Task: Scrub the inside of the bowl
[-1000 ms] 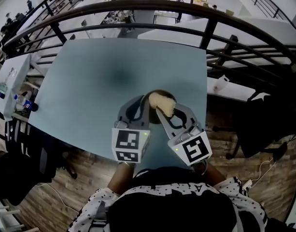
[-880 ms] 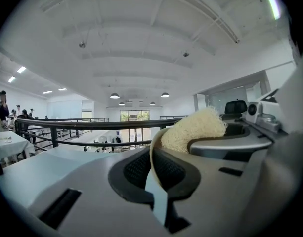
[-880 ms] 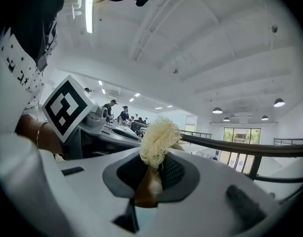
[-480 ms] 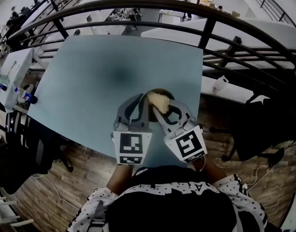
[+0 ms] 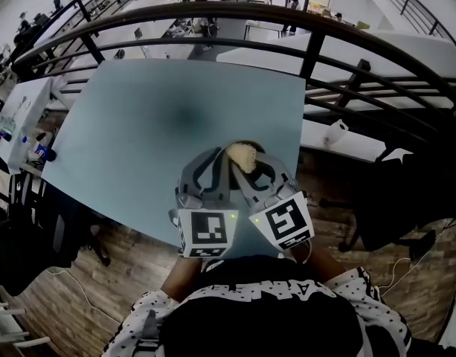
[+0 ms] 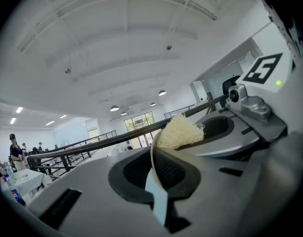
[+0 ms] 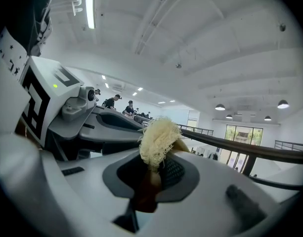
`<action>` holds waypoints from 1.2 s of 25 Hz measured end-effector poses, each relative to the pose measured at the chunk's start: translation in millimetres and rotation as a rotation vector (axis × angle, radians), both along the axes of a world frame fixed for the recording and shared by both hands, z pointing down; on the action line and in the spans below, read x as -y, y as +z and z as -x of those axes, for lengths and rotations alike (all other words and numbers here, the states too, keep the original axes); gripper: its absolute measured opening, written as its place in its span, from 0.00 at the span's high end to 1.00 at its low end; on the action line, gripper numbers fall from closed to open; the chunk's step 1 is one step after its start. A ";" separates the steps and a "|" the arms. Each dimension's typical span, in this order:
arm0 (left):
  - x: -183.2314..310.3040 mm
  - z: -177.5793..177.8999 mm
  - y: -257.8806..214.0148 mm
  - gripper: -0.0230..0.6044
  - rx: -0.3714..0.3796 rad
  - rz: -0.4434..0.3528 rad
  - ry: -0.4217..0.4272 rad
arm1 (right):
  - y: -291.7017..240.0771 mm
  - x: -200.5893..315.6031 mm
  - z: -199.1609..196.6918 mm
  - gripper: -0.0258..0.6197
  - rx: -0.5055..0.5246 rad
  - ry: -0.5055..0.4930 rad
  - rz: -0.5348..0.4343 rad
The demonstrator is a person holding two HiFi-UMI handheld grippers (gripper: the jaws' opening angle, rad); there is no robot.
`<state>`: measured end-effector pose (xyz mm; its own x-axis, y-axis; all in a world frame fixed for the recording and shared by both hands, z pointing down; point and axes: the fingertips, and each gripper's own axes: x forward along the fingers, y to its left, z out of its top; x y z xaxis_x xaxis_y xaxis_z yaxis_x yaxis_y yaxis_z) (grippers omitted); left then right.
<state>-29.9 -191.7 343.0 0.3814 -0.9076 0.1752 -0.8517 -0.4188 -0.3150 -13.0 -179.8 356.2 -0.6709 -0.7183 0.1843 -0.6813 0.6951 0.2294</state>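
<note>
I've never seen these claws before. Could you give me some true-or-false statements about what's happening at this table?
1. The left claw pinches the rim of the bowl. True.
2. The right claw is empty. False: it grips a pale fibrous scrubber.
3. The table is light blue. True.
4. The bowl sits at the table's far edge. False: it is by the near edge, close to the person.

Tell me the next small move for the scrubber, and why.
Probably sweep the scrubber round the inside of the bowl. The right gripper is shut on the scrubber, the left gripper pinches the bowl's rim, and the head view shows the scrubber sitting at the bowl's opening, so the bowl looks steadied for rubbing.
</note>
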 end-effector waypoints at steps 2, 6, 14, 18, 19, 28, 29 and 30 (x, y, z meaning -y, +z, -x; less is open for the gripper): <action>-2.4 -3.3 -3.5 0.93 0.004 -0.010 -0.002 | -3.2 -0.8 -4.8 0.87 0.016 0.003 0.002; -5.7 -3.3 -7.8 0.92 0.001 -0.019 -0.002 | -7.0 -1.7 -7.2 0.87 0.039 0.011 0.008; -6.5 -0.6 -8.3 0.92 -0.025 -0.006 0.007 | -5.8 1.2 -11.4 0.87 0.068 0.040 0.029; -5.8 0.4 -7.3 0.92 -0.037 0.001 0.014 | -3.5 3.2 -12.6 0.87 0.070 0.054 0.035; -5.5 0.1 -6.8 0.92 -0.038 0.002 0.016 | -2.6 3.8 -13.5 0.87 0.070 0.058 0.035; -4.1 6.0 -4.6 0.92 0.000 -0.008 0.006 | 6.3 8.8 -17.9 0.87 0.061 0.097 0.046; -3.9 7.4 -5.2 0.92 0.002 -0.010 0.004 | 7.3 9.3 -18.1 0.87 0.059 0.101 0.047; -3.8 9.0 -5.8 0.92 0.004 -0.013 0.002 | 8.9 9.8 -18.6 0.87 0.057 0.106 0.050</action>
